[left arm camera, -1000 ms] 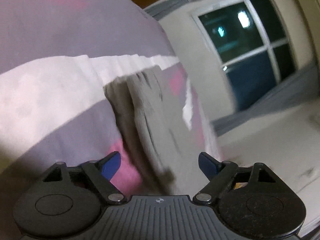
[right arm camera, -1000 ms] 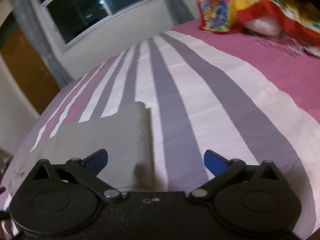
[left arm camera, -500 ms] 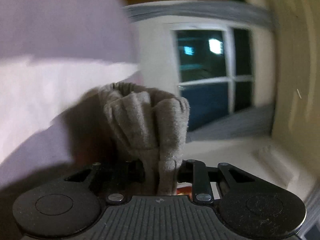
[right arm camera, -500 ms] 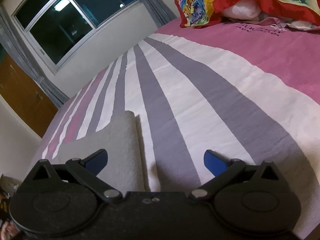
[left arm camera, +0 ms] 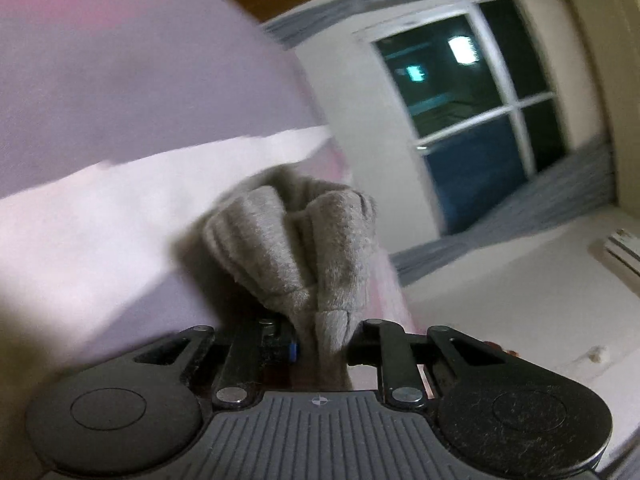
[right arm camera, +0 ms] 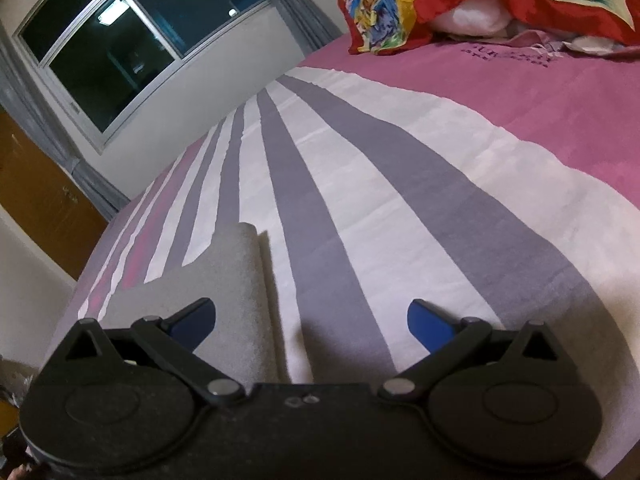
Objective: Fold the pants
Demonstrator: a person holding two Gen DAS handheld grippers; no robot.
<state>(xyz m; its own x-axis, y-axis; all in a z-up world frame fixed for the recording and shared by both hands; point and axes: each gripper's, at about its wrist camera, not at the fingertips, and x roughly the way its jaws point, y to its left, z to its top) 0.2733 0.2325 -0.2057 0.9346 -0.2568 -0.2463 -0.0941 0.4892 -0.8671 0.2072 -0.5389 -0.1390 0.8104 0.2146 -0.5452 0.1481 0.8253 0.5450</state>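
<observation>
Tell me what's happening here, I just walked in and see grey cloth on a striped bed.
A person is folding grey pants on a bed with a striped bedspread, using a handheld claw in each hand. The left claw is shut on a bunched edge of the pants, which stand up in folds in front of it. The right claw is open and holds nothing; it sits above the bedspread with a flat folded part of the pants under its left finger. The fold is not finished.
</observation>
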